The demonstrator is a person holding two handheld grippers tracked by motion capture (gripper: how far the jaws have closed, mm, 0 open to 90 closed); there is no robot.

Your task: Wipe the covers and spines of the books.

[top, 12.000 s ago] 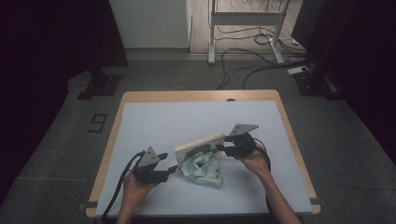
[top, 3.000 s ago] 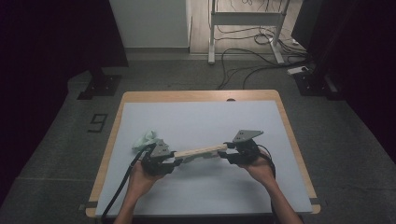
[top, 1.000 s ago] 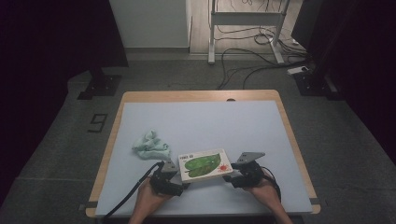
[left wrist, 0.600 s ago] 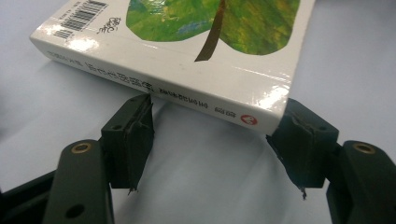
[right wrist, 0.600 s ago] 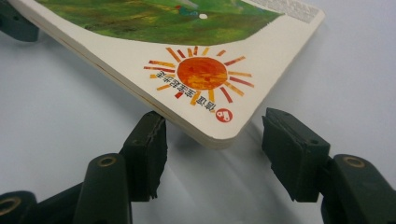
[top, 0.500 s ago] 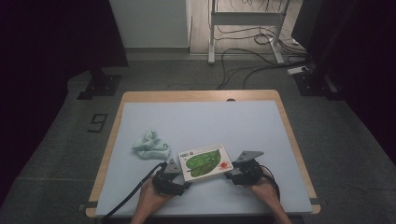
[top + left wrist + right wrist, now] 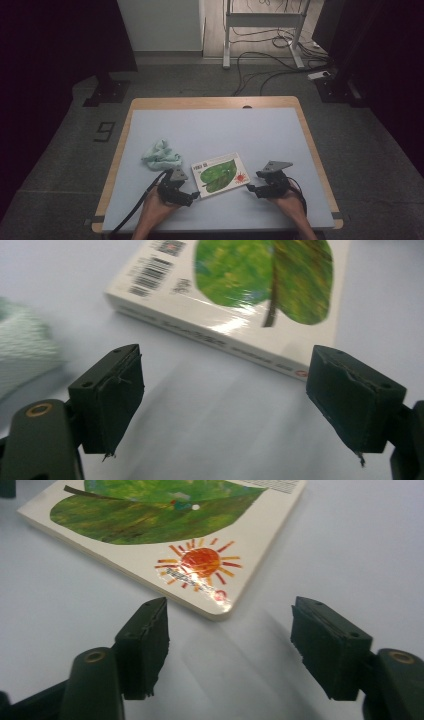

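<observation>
Pale grey-blue surface with a wooden rim: the table (image 7: 215,125), the largest element, seen from the high view with dark floor around it. Near its front edge lies the book (image 7: 220,174), flat, cover up, bearing a large green leaf and a small red-orange sun on a white ground. A barcode sits at the corner of the book (image 7: 235,295) seen in the left gripper view; the sun marks the corner of the book (image 7: 170,535) nearest the camera in the right gripper view. To the left of the book in the high view, near but apart from it, rests a crumpled pale green cloth (image 7: 160,155), which appears as a blurred green patch (image 7: 22,352) in the left gripper view.

Left gripper (image 7: 192,196), held in the person's left hand (image 7: 157,212), lies just off the book's near left corner; its jaws have just been opening and stand wide, with bare table between them and the book's edge beyond the pads (image 7: 112,395). Right gripper (image 7: 251,189), held in the right hand (image 7: 290,205), lies just off the book's right corner; its jaws have likewise just been opening and stand wide, clear of the book, nothing gripped between the pads (image 7: 147,640).
</observation>
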